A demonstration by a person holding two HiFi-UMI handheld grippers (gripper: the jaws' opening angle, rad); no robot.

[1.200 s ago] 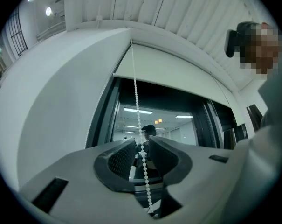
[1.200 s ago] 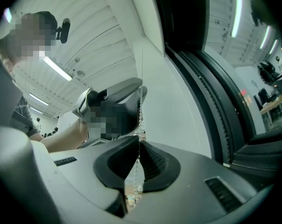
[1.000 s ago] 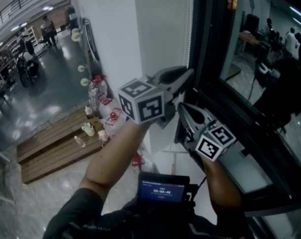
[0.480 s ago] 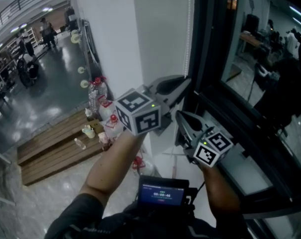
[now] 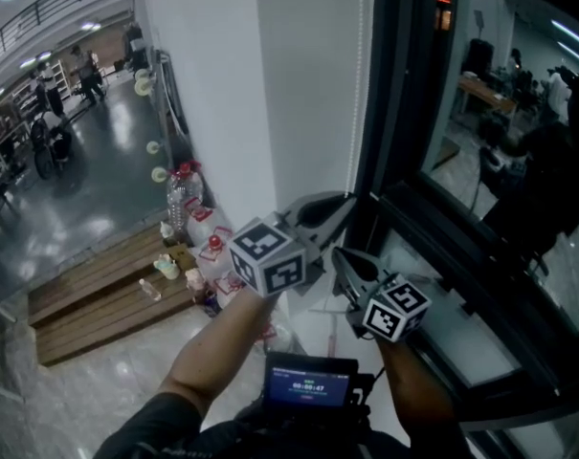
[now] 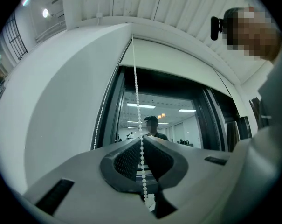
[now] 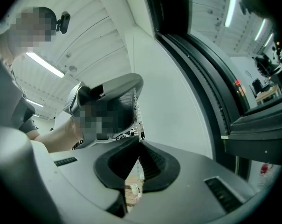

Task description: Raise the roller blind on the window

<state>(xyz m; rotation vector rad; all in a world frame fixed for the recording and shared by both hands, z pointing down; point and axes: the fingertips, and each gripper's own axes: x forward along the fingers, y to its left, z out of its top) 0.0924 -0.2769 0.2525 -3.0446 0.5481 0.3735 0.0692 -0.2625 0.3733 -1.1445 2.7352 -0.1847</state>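
Observation:
A white bead chain [image 5: 359,94] hangs along the dark window frame [image 5: 389,113]. In the left gripper view the chain [image 6: 136,97] drops from the end of the white roller blind [image 6: 178,62], which sits high over the glass, and passes between my jaws. My left gripper [image 5: 351,202] [image 6: 141,139] is shut on it and points up. My right gripper [image 5: 335,253] [image 7: 140,141] sits just below and to the right of the left one. It is shut on the same chain [image 7: 140,120], whose beads run up to the left gripper's jaws.
A white wall pillar [image 5: 222,84] stands left of the window. The pale window sill [image 5: 442,338] lies under the glass at the right. Bottles [image 5: 179,194] and small items sit by a wooden platform [image 5: 98,290] on the floor. A screen device [image 5: 308,382] hangs at my chest.
Both grippers have sunk lower in the head view, staying close together beside the window frame with their jaws shut.

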